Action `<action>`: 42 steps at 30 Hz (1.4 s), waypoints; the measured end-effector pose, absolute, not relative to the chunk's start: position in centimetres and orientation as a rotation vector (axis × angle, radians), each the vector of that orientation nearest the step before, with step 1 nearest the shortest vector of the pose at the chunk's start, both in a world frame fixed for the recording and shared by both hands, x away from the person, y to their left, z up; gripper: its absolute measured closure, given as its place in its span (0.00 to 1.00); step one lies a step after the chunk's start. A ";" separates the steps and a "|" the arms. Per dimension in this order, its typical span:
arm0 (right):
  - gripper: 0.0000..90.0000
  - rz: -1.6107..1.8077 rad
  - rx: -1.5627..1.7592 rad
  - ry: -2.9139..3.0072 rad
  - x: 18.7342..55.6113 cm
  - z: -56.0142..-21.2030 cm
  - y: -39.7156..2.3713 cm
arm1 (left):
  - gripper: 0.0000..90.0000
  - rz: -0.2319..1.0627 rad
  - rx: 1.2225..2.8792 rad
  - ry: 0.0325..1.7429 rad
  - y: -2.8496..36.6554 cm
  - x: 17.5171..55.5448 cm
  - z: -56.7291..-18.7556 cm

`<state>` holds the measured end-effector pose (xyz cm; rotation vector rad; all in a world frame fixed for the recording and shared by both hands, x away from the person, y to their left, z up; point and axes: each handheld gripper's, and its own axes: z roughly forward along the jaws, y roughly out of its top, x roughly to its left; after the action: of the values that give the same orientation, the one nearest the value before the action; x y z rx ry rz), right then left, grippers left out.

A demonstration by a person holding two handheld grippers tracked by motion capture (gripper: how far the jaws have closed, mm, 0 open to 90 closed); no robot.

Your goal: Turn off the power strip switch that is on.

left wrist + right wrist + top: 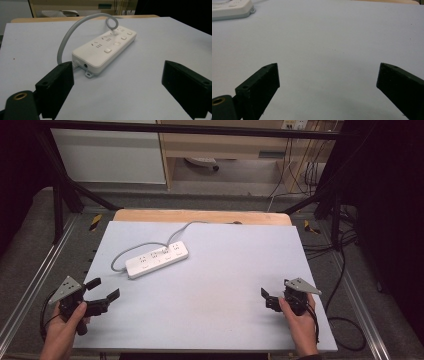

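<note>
Your left gripper (102, 291) and right gripper (270, 298), both spread wide w/ nothing held, flank the table's near edge; the power strip (157, 259) lies left of center, rigid, light, slick plastic — pinch it across its narrow width.

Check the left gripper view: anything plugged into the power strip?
No, the power strip has all its visible sockets bare, with just its own grey cord leaving the near end.

A white power strip (157, 259) lies flat, slanted, its grey cord (131, 251) looped.
</note>
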<state>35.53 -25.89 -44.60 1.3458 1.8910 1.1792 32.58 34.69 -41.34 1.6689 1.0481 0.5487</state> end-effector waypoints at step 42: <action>0.04 1.242 1.306 1.908 35.4 -44.1 -24.9 | 0.06 0.520 1.678 1.047 29.7 35.9 -39.2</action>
<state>35.37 -24.87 -44.11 1.3064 1.9084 1.2424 35.93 29.71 -39.25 1.6776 1.0465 0.5200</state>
